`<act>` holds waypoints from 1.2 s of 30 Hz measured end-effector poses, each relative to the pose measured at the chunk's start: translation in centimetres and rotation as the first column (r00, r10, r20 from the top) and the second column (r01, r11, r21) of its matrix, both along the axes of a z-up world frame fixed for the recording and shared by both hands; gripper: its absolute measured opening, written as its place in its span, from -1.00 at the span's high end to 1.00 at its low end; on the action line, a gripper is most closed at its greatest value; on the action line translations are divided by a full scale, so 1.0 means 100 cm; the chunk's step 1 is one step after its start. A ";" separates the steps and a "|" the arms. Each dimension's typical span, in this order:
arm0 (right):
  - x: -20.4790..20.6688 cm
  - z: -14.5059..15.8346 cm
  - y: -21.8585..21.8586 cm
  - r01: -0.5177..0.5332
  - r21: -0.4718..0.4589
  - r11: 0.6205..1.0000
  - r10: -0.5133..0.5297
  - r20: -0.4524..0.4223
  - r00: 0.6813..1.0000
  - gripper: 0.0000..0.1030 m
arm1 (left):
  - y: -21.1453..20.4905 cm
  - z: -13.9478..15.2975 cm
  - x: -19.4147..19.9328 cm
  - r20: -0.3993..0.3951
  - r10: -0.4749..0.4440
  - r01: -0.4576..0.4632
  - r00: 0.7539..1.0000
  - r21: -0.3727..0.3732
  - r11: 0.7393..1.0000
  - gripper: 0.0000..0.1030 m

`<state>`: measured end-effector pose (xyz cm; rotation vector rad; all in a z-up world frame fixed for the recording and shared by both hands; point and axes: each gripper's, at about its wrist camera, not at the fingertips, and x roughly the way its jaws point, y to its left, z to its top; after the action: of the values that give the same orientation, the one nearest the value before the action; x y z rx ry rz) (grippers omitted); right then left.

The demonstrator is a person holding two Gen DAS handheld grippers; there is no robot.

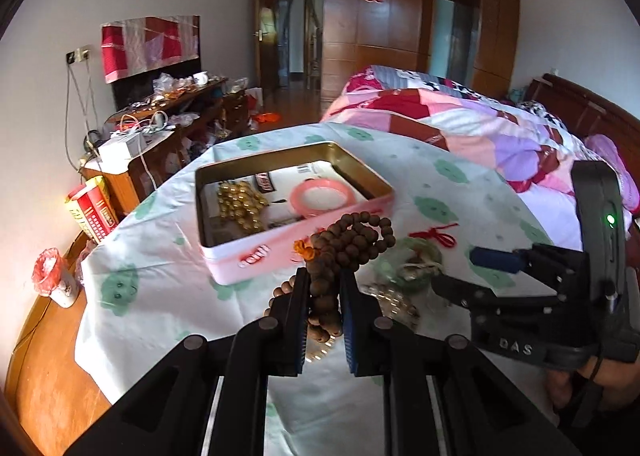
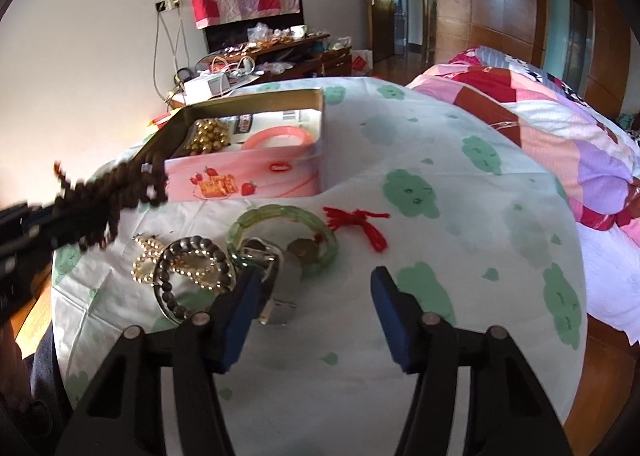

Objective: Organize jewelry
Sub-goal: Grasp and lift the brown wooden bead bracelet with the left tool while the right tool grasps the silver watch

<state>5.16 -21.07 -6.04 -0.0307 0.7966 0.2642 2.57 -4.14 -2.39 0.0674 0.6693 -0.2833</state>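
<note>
My left gripper (image 1: 325, 276) is shut on a long strand of brown wooden beads (image 1: 348, 240), lifted off the cloth in front of the pink tin (image 1: 296, 246). In the tin lie gold beads (image 1: 240, 202) and a pink bangle (image 1: 322, 198). In the right wrist view the brown beads (image 2: 116, 184) hang blurred at the left by the tin (image 2: 248, 172). My right gripper (image 2: 315, 276) stands open over the cloth, nothing between its pads. Just beyond it lie a green bangle (image 2: 280, 212), a metal watch (image 2: 280, 296), a dark bead bracelet (image 2: 192, 248), a pearl strand (image 2: 148, 256) and a red knot tassel (image 2: 360, 224).
The white cloth with green blotches (image 2: 440, 160) covers a round wooden table (image 1: 48, 368). A quilted bed (image 1: 480, 124) lies right behind it. A cluttered sideboard (image 1: 168, 124) stands at the far left, with a small cup (image 1: 60, 276) at the table's left edge.
</note>
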 end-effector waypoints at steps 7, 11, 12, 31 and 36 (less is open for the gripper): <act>0.006 -0.008 0.013 -0.058 -0.002 0.998 0.058 -0.046 0.997 0.06 | 0.009 -0.013 0.013 -0.029 0.033 -0.033 0.999 0.005 0.999 0.73; 0.008 -0.012 0.014 -0.082 0.012 0.997 0.083 -0.073 0.994 0.22 | 0.011 -0.017 0.015 -0.038 0.033 -0.033 0.999 0.005 0.999 0.73; 0.008 -0.012 0.015 -0.088 0.015 0.996 0.089 -0.075 0.993 0.32 | 0.011 -0.017 0.015 -0.040 0.032 -0.032 0.999 0.003 0.999 0.73; -0.007 0.004 0.013 -0.094 0.030 0.995 0.094 0.024 0.995 0.63 | 0.017 -0.008 0.016 -0.022 0.042 -0.042 0.999 -0.012 0.999 0.73; -0.009 0.016 0.009 -0.090 0.048 0.995 0.087 0.058 0.995 0.63 | 0.019 -0.006 0.016 -0.019 0.042 -0.042 0.999 -0.017 0.999 0.73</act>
<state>4.24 -20.19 -4.46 -0.0260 0.7337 0.3655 4.19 -2.27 -3.00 0.0345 0.6856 -0.2496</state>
